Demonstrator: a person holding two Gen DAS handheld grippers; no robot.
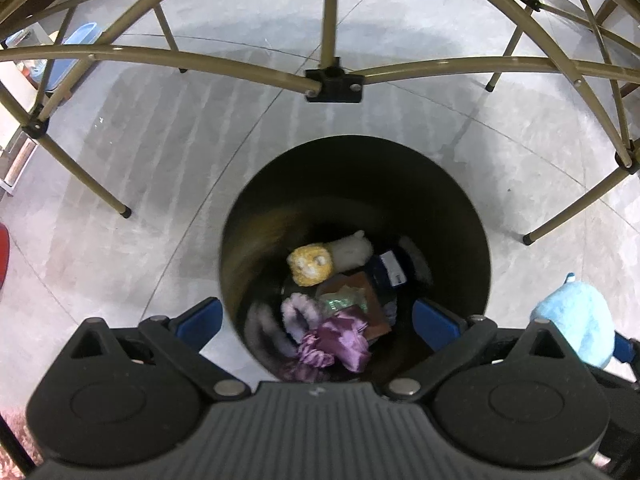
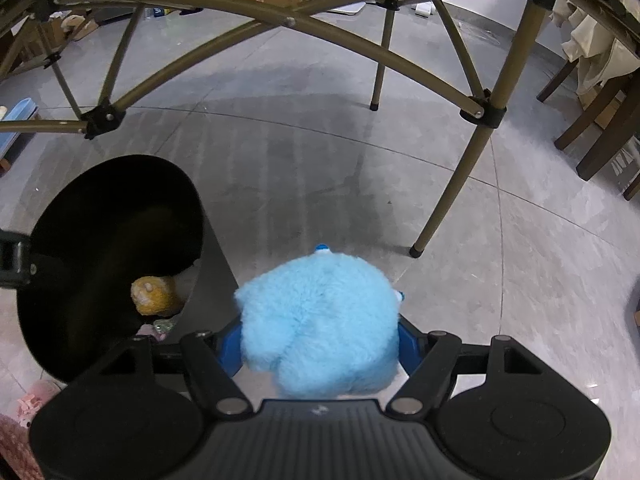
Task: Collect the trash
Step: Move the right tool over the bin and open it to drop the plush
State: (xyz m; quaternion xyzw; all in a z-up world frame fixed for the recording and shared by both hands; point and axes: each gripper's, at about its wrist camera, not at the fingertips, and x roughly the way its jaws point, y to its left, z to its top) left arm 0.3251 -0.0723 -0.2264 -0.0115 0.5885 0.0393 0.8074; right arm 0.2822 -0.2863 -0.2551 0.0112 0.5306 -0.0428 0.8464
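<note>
Blue plush toy (image 2: 320, 320), pinched in the right gripper (image 2: 320, 350), sits just right of the black bin (image 1: 352, 168); carry it over the opening before letting go, left gripper (image 1: 318, 322) spread above it.

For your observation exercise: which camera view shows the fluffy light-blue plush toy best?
The right wrist view: the fluffy light-blue plush toy fills the centre, clamped between the right tongs. The left wrist view catches only part of it at the right edge.
</note>
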